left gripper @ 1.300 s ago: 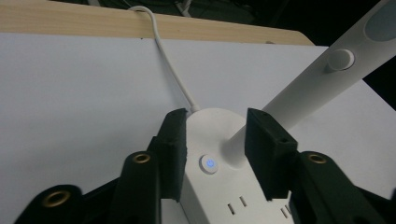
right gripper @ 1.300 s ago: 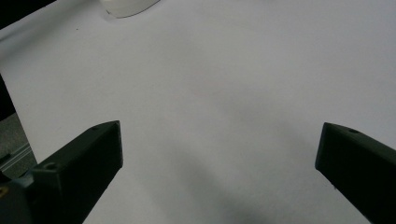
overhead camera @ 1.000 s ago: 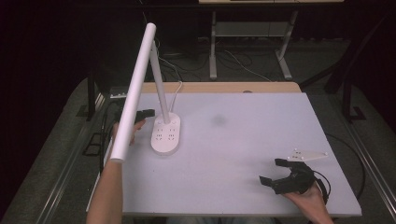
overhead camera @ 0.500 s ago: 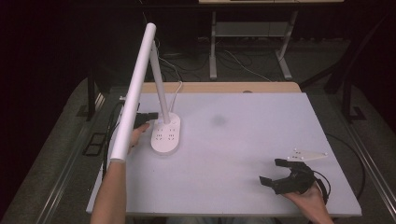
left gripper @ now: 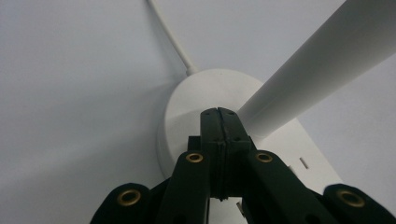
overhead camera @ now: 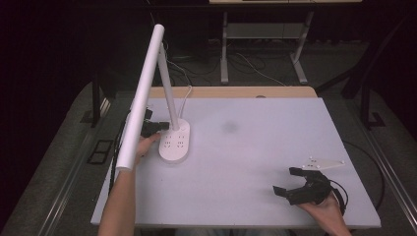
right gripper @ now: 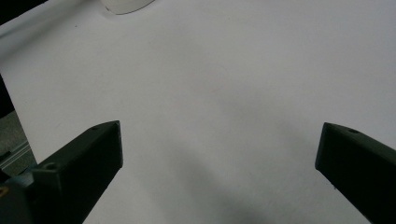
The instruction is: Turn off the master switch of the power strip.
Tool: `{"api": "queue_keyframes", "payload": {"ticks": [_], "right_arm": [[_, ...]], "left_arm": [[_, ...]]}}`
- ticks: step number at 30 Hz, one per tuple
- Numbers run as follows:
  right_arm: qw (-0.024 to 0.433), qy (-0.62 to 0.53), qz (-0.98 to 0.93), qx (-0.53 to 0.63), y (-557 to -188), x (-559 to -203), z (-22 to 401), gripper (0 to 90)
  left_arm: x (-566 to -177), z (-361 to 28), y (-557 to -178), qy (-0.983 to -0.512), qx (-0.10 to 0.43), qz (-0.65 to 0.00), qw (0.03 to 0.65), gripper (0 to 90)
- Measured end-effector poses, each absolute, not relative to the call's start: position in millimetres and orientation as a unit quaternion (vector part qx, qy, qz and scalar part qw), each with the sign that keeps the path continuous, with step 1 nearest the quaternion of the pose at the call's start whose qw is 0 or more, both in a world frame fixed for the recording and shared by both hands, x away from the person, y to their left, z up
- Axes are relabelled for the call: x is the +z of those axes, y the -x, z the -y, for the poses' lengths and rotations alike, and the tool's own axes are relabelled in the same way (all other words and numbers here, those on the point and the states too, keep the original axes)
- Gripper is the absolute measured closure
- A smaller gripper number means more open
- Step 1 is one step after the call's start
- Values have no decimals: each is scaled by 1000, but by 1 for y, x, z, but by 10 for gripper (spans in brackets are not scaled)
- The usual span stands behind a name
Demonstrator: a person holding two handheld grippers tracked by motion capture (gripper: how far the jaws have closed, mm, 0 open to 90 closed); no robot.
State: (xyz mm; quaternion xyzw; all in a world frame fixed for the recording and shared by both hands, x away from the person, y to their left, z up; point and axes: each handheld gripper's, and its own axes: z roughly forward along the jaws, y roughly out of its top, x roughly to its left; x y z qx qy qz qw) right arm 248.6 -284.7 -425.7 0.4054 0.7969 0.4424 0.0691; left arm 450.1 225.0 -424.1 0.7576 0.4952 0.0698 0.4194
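Left tongs (left gripper: pixel 218 112) sit pressed together, empty, tips over the rear of the lamp base (overhead camera: pixel 174 142), just beside the lamp post (left gripper: pixel 317 67). From there the oval base runs lengthwise toward the person. Left forearm (overhead camera: pixel 120 196) reaches straight forward. Right tongs (overhead camera: pixel 291 181) gape wide, well away from the lamp.

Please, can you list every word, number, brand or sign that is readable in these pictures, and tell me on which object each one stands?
There is no readable text in these pictures.
Lamp base: small dark marks on its top, too small to read as words or signs.
Left tool and right tool: no label is legible.
Table: plain surface, with no writing.
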Motion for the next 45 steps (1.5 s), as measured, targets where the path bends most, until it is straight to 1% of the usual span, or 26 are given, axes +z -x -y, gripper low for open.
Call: {"api": "queue_keyframes", "payload": {"ticks": [7,11,16,22,25,30,34,38,42,44,45], "right_arm": [[69,-404,-798,442,-249,-426,284,1],[70,-403,-798,442,-248,-425,284,1],[69,-400,-800,441,-248,-426,283,1],[69,-399,-801,440,-248,-426,282,1],[68,-399,-802,440,-247,-426,282,1],[67,-400,-801,440,-247,-425,282,1],[69,-399,-801,440,-246,-425,282,1],[68,-399,-801,440,-246,-425,282,1],[68,-399,-802,439,-247,-426,281,1],[70,-398,-802,440,-248,-426,281,1],[67,-399,-802,439,-247,-425,281,1]], "left_arm": [[-427,-226,-451,-752,62,-501,423,900],[-432,-230,-451,-734,49,-512,444,900],[-431,-227,-451,-733,55,-517,438,900],[-432,-229,-452,-724,45,-529,441,900],[-430,-226,-451,-732,55,-525,431,900],[-431,-226,-451,-725,51,-533,433,900],[-430,-224,-450,-727,59,-534,427,900],[-432,-227,-449,-720,52,-537,437,900],[-431,-225,-449,-727,63,-531,432,900],[-430,-223,-447,-730,82,-527,426,900],[-430,-223,-448,-729,79,-528,428,900]]}}
